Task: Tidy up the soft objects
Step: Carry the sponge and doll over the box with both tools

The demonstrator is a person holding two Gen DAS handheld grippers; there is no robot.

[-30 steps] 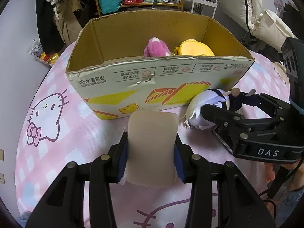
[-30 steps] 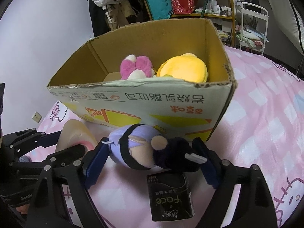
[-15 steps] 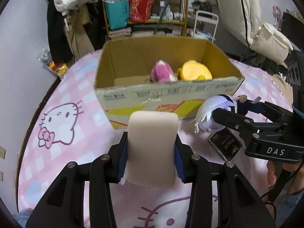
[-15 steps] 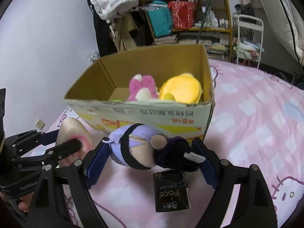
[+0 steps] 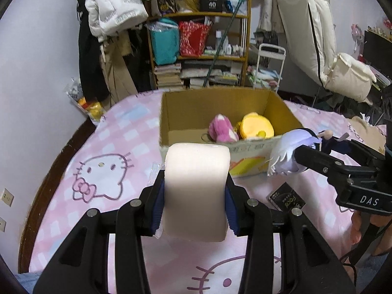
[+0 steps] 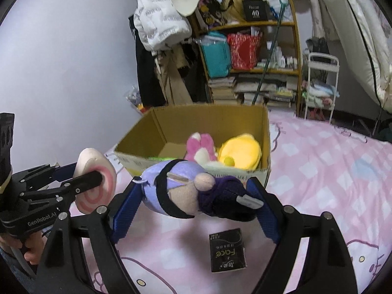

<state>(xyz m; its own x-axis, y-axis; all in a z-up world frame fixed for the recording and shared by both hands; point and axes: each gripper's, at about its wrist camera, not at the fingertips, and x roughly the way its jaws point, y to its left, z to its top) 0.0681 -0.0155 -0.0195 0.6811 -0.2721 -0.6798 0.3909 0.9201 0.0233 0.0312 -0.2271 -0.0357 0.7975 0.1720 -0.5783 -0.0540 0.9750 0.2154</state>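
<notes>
My left gripper [image 5: 194, 196] is shut on a cream soft toy [image 5: 196, 188], held in the air in front of the open cardboard box [image 5: 215, 105]; from the right wrist view the toy [image 6: 95, 181] shows a pink swirl. My right gripper [image 6: 196, 196] is shut on a purple-haired plush doll [image 6: 181, 191], lifted to the right of the left one, near the box's front wall [image 6: 245, 174]. The doll also shows in the left wrist view [image 5: 291, 152]. A pink plush [image 5: 221, 131] and a yellow plush [image 5: 257, 128] lie inside the box.
A small black packet [image 6: 227, 250] lies on the pink Hello Kitty bedspread [image 5: 98, 178] below the right gripper. Behind the box stand a cluttered shelf [image 5: 203, 49], hanging coats [image 5: 107, 24] and a white cart [image 5: 269, 66].
Both grippers have risen and drawn back with their toys. The box now looks smaller and lower, and its inside shows more.
</notes>
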